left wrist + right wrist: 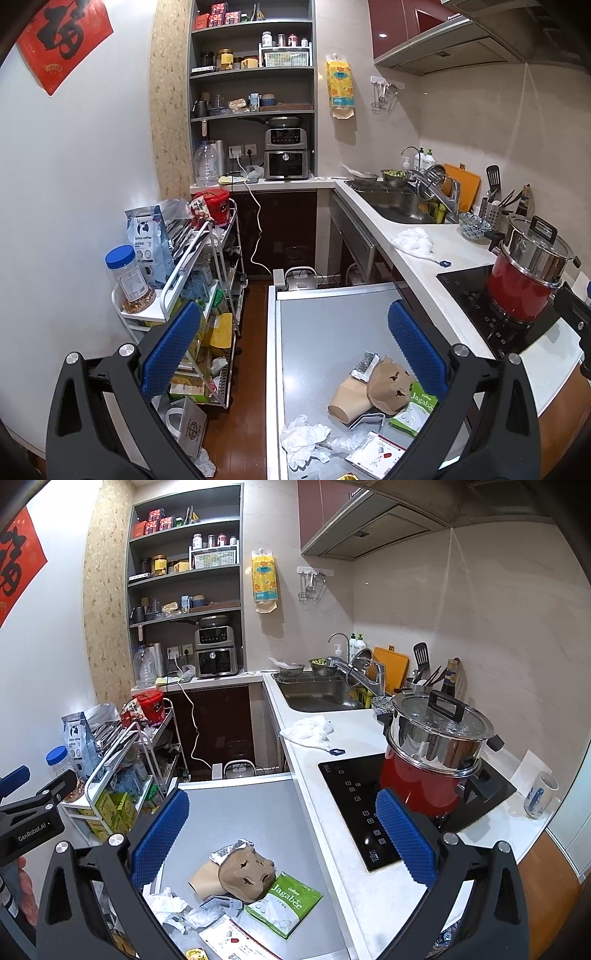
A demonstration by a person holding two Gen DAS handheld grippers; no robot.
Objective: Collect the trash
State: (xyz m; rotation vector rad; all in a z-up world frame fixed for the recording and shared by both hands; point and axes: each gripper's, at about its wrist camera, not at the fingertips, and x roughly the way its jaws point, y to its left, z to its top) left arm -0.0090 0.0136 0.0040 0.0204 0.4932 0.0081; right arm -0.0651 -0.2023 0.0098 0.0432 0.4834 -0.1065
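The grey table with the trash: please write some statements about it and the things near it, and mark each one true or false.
1. Both claws, left and right, are open and hold nothing. True.
2. The green Jagabee bag lies on the induction hob. False: it lies on the grey table, beside the crumpled brown paper bag.
3. A steel pot with a glass lid sits on top of the red pot. True.
4. The paper cup stands upright. False: it lies on its side.
5. Crumpled white tissue lies on the table. True.
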